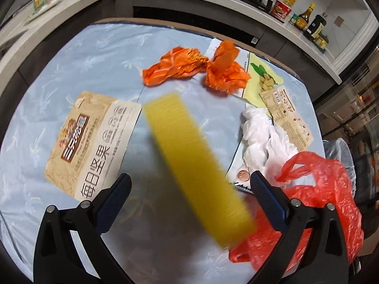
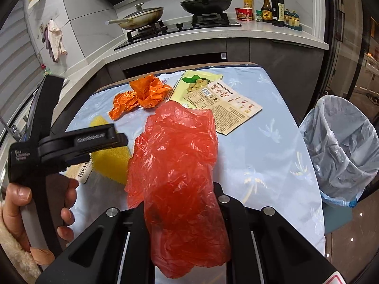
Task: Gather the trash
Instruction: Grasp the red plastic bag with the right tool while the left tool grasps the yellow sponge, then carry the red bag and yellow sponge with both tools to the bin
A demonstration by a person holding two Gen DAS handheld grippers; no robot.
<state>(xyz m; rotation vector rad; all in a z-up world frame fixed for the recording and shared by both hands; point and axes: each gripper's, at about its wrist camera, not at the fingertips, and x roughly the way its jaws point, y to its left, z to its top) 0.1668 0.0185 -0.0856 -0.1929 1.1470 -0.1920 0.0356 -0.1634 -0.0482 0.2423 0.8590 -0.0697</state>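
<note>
Readable text on the table stuff

The beige nut packet (image 1: 92, 139) says 每日坚果 in big dark characters, with a brown logo block reading 三只松鼠. The left gripper's black arm (image 2: 91, 139) has faint embossed lettering, too blurry to spell out.

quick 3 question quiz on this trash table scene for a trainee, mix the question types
1. True or false: the right gripper is shut on the red plastic bag.
2. Which lies between the open left gripper's fingers? A) yellow sponge B) white crumpled bag C) nut box
3. Fill in: the lined trash bin stands beside the table's ___ edge in the right wrist view.

Key: 1 true; 2 A; 3 right
</note>
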